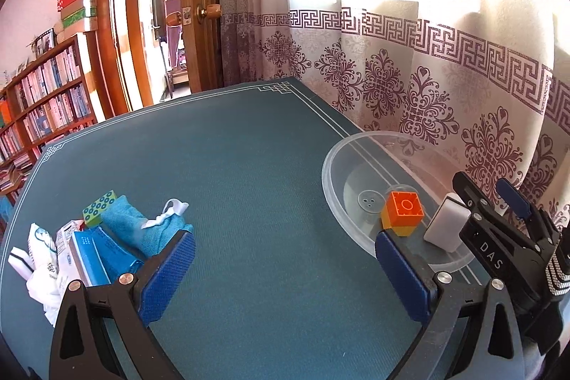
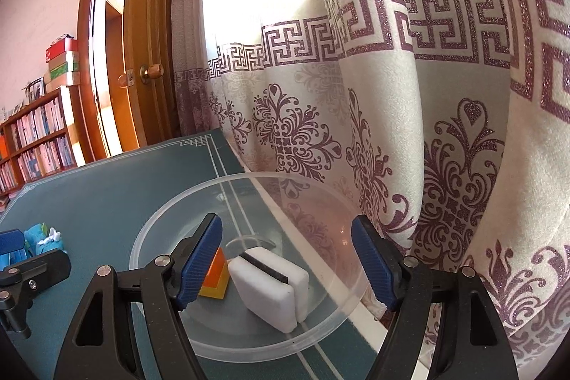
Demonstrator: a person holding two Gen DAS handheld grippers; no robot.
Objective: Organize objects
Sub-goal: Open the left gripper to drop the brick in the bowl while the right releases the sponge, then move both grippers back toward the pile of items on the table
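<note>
A clear plastic bowl (image 1: 335, 187) stands at the table's right edge by the curtain; it also shows in the right wrist view (image 2: 149, 237). In it lie an orange and yellow brick (image 1: 404, 212) (image 2: 215, 280) and a white sponge block (image 1: 445, 227) (image 2: 267, 287) with a dark strip. My right gripper (image 2: 286, 264) is open above the bowl, the sponge below and between its fingers, not held; it also shows in the left wrist view (image 1: 493, 202). My left gripper (image 1: 285, 269) is open and empty over the teal table mat. A pile at the left holds a blue cloth (image 1: 142, 223), a green dotted block (image 1: 99, 207) and a blue box (image 1: 89, 255).
White packets (image 1: 39, 259) lie at the pile's left end. A patterned curtain (image 1: 427, 88) hangs right behind the bowl. A bookshelf (image 1: 42, 102) and a wooden door (image 1: 199, 6) stand beyond the table's far edge. The teal mat (image 1: 249, 166) covers the table.
</note>
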